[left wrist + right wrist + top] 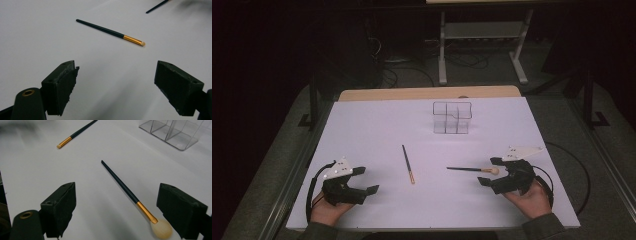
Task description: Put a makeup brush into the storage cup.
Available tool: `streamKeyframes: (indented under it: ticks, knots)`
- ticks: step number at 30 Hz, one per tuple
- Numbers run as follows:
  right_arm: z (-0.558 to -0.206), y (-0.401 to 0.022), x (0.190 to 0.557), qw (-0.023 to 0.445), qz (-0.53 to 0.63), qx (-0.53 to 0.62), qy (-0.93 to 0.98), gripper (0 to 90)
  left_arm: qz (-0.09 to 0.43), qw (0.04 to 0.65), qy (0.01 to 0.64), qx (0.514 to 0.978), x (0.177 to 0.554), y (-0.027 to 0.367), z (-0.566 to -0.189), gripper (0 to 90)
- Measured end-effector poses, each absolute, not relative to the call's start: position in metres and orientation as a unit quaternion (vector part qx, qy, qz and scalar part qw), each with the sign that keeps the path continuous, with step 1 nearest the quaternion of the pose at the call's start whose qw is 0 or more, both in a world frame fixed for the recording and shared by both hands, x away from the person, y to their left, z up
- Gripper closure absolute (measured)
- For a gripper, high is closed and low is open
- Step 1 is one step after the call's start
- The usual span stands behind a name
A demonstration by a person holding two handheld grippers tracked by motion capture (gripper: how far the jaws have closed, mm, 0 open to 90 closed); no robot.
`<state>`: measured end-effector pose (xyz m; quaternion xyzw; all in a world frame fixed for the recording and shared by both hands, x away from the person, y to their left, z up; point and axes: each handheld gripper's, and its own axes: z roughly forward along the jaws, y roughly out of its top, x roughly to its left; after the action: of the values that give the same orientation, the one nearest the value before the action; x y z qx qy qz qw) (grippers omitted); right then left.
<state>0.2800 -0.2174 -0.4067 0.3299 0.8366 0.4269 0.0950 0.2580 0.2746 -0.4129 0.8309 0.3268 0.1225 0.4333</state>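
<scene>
Two makeup brushes lie on the white table (377,125). A thin brush (408,164) with a dark handle and gold ferrule rests near the middle; it also appears ahead of the left jaws (111,32) and far off at upper left of the right gripper view (75,134). A brush with a round pale head (473,170) lies at the right, its head close to the right gripper (490,171) and between the jaws there (136,201). My left gripper (365,180) sits at the front left, open and empty. Both grippers stand open. A clear plastic organizer (452,117) with compartments stands farther back.
The organizer (172,132) is at the upper right of the right gripper view. A tan wooden strip (427,93) borders the table's far edge. Beyond it, a metal stand (482,40) and cables sit on the dark floor.
</scene>
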Motion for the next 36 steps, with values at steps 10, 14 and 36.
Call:
streamKeyframes:
  ticks: [10, 14, 36]
  knots:
    - [-0.401, -0.206, 0.283, 0.093, 0.422, 0.324, 0.842, 15.4, 0.124, 0.435, 0.326, 0.83, 0.258, 0.273, -0.412, 16.9]
    - [-0.394, -0.193, 0.288, 0.09, 0.417, 0.322, 0.845, 15.8, 0.126, 0.436, 0.326, 0.83, 0.258, 0.273, -0.412, 16.9]
    - [-0.353, -0.102, 0.321, 0.041, 0.357, 0.288, 0.888, 15.5, 0.134, 0.437, 0.318, 0.83, 0.254, 0.276, -0.407, 16.9]
